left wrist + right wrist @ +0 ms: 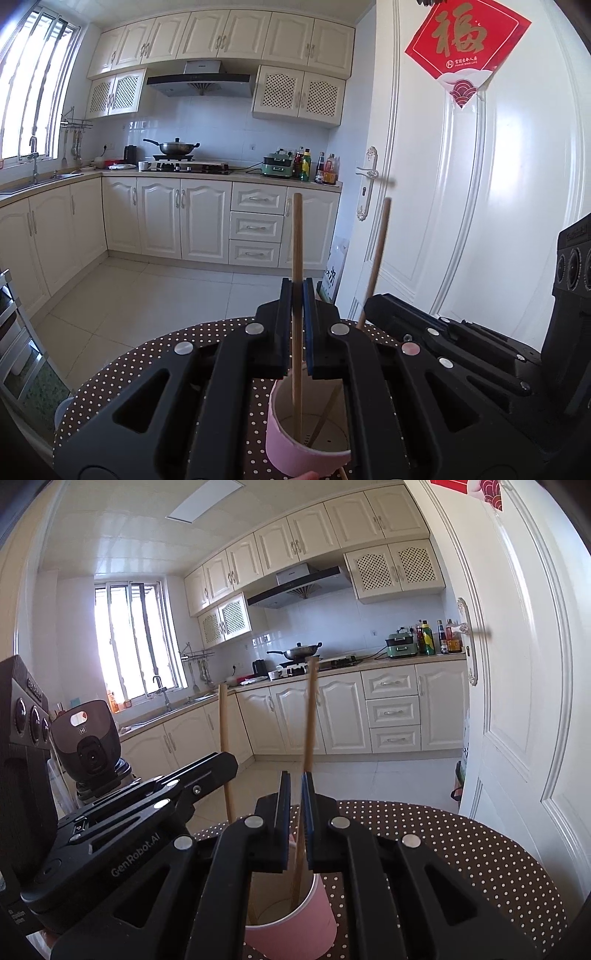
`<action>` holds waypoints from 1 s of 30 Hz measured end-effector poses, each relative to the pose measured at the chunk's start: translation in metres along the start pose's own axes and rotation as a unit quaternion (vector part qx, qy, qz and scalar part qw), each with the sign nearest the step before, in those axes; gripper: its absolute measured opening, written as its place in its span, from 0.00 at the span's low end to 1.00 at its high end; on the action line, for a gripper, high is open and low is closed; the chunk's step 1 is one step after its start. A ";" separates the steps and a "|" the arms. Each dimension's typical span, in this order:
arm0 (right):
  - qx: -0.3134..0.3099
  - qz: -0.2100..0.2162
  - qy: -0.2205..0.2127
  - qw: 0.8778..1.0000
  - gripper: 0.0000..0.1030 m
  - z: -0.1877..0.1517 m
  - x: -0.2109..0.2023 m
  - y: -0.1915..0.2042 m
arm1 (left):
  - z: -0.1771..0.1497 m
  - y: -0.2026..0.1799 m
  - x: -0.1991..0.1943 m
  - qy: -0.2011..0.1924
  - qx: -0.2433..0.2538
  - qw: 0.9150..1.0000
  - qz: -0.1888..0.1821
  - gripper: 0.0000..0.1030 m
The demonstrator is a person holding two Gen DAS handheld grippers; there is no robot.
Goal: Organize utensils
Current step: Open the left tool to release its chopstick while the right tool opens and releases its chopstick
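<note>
A pink cup (295,450) (314,923) stands on the round brown polka-dot table (122,373) (480,849), right below both grippers. My left gripper (297,291) (231,760) is shut on a wooden chopstick (297,236) (222,720) that stands nearly upright, its lower end inside the cup. My right gripper (295,775) (369,304) is shut on a second chopstick (309,716) (378,254), leaning slightly, its lower end also down in the cup. The two grippers sit close side by side.
A white door (480,203) with a metal handle (369,173) stands just right of the table. A black camera on a stand (90,746) is at the left. Kitchen cabinets and a tiled floor (147,295) lie beyond the table edge. A fingertip (310,474) shows by the cup's base.
</note>
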State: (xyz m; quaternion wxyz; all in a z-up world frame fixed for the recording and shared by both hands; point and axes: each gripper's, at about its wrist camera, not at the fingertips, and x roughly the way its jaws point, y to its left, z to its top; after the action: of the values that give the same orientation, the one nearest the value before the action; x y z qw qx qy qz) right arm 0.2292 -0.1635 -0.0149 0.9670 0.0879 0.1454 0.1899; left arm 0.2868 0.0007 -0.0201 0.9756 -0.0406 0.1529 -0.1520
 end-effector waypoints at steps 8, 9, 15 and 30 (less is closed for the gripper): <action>-0.001 -0.004 0.009 1.000 0.06 -0.002 -0.006 0.000 | -0.002 0.002 -0.004 0.003 -0.007 1.000 0.007 0.07; 0.000 -0.005 0.010 1.000 0.06 -0.003 -0.007 0.000 | -0.002 0.002 -0.004 0.004 -0.008 1.000 0.009 0.07; 0.005 -0.014 0.012 1.000 0.07 -0.004 -0.016 -0.002 | -0.002 0.000 -0.010 0.008 -0.006 1.000 0.020 0.07; 0.003 -0.027 -0.016 1.000 0.11 0.000 -0.069 0.005 | 0.002 -0.015 -0.048 0.004 -0.003 0.999 0.033 0.07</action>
State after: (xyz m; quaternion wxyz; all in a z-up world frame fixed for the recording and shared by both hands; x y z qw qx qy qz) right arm 0.1661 -0.1856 0.0035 0.9736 0.0899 0.1329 0.1621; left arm 0.2397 0.0015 -0.0031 0.9794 -0.0382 0.1583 -0.1196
